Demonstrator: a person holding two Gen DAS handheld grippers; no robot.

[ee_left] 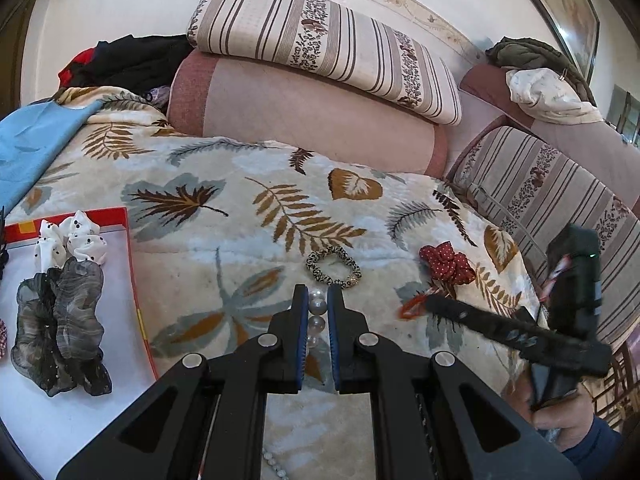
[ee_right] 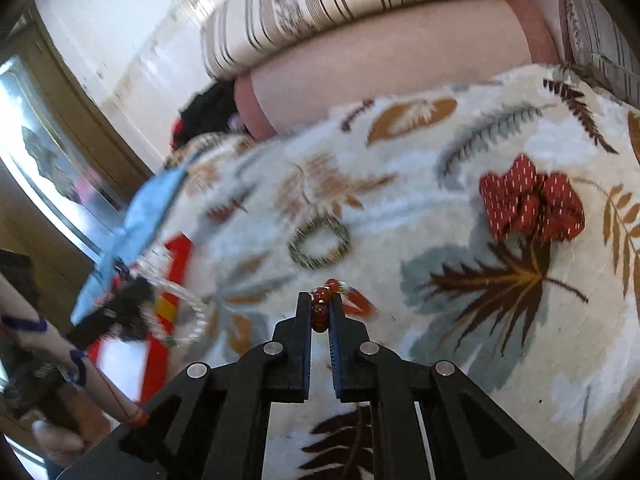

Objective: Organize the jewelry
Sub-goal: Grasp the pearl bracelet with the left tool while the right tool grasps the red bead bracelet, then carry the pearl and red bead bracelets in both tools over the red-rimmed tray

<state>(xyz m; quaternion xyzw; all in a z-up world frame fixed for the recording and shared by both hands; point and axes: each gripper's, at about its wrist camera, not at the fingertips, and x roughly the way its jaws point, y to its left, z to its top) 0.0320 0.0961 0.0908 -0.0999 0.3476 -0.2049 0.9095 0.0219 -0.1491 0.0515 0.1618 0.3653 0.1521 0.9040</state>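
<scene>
Striped cushions (ee_left: 320, 40) back a bed under a leaf-print blanket (ee_left: 224, 216), with a red-rimmed tray (ee_left: 138, 312) of scrunchies at its left. Left tongs (ee_left: 318, 304) are clamped on a pearl string (ee_left: 316, 322); right tongs (ee_right: 320, 308) on an amber bead bracelet (ee_right: 320, 312). Lift each slowly so loose ends don't snag.

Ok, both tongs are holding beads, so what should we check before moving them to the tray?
1. Left tongs shut on white pearl bead string: ok.
2. Right tongs shut on amber-red bead bracelet: ok.
3. Bare room on red-rimmed white tray: ok.
4. Pearl string fully lifted off leaf-print blanket: cannot tell.
5. Bracelet hanging clear of red dotted fabric scrunchie: ok.
</scene>
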